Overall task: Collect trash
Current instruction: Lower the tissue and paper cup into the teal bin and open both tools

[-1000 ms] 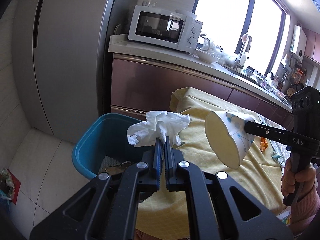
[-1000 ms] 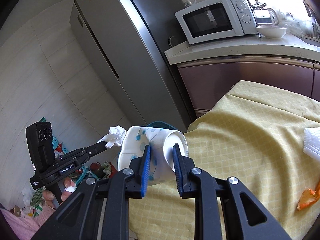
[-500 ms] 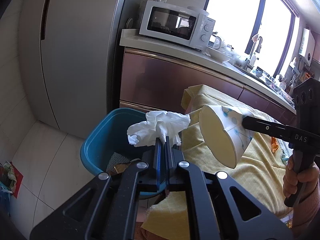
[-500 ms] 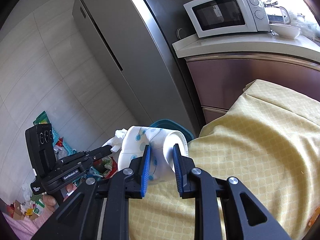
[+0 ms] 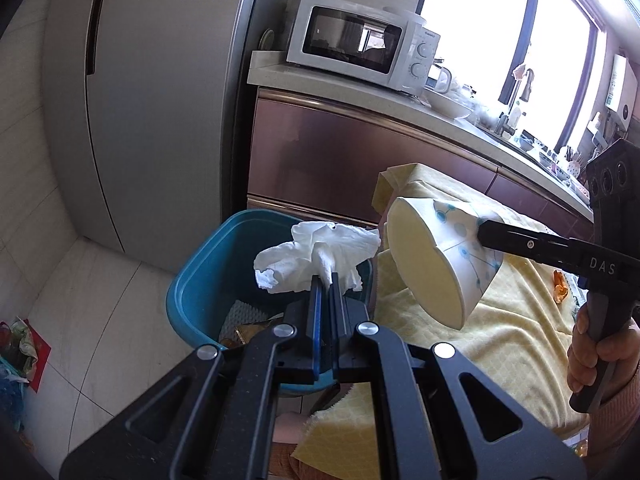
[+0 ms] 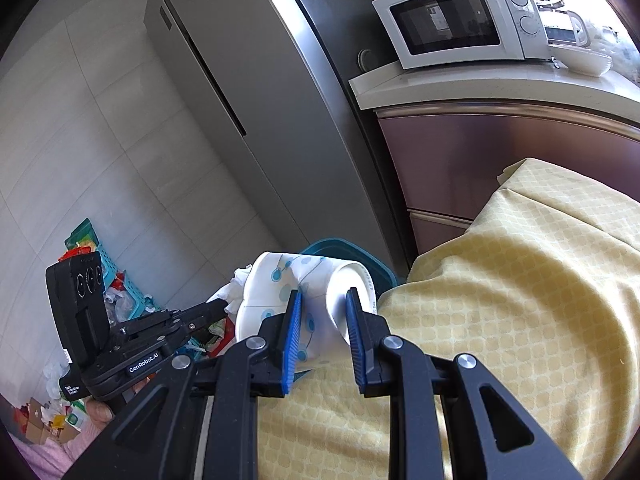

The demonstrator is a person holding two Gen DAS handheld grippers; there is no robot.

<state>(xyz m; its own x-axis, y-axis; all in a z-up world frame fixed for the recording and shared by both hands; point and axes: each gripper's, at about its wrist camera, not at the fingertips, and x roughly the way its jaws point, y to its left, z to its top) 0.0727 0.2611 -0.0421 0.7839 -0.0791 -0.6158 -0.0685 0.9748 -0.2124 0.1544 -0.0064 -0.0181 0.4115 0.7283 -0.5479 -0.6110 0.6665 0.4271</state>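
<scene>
Hanging just above the teal bin [image 5: 200,292], the left hand-held gripper [image 5: 325,280] has its jaws pressed together on a crumpled white tissue [image 5: 316,256], the wad bunched at and beyond the tips and lying over the bin's open mouth in the left wrist view. Bin stands on the floor, tucked against the end of the table, which is draped in a yellow cloth [image 6: 520,300]; some scraps already lie at its bottom. Right hand-held gripper [image 6: 322,312] pinches a white paper cup with blue dots [image 6: 288,280] across its lower wall. Cup lies tilted on its side, long axis roughly crosswise to that gripper's fingers, open mouth turned toward the left gripper, base toward the table. In the right wrist view the cup sits over the table's edge with the bin rim [image 6: 340,246] showing just behind it, so whether it is fully over the opening cannot be told. Judgement: the tissue is the nearer load, bin directly below and slightly ahead of the left tips; a plain release should drop it in. The cup lies beside the bin on the table side and likely needs a short carry toward the left gripper before letting go. Risk: the two loads sit close, nearly touching, and a light tissue may drift.
</scene>
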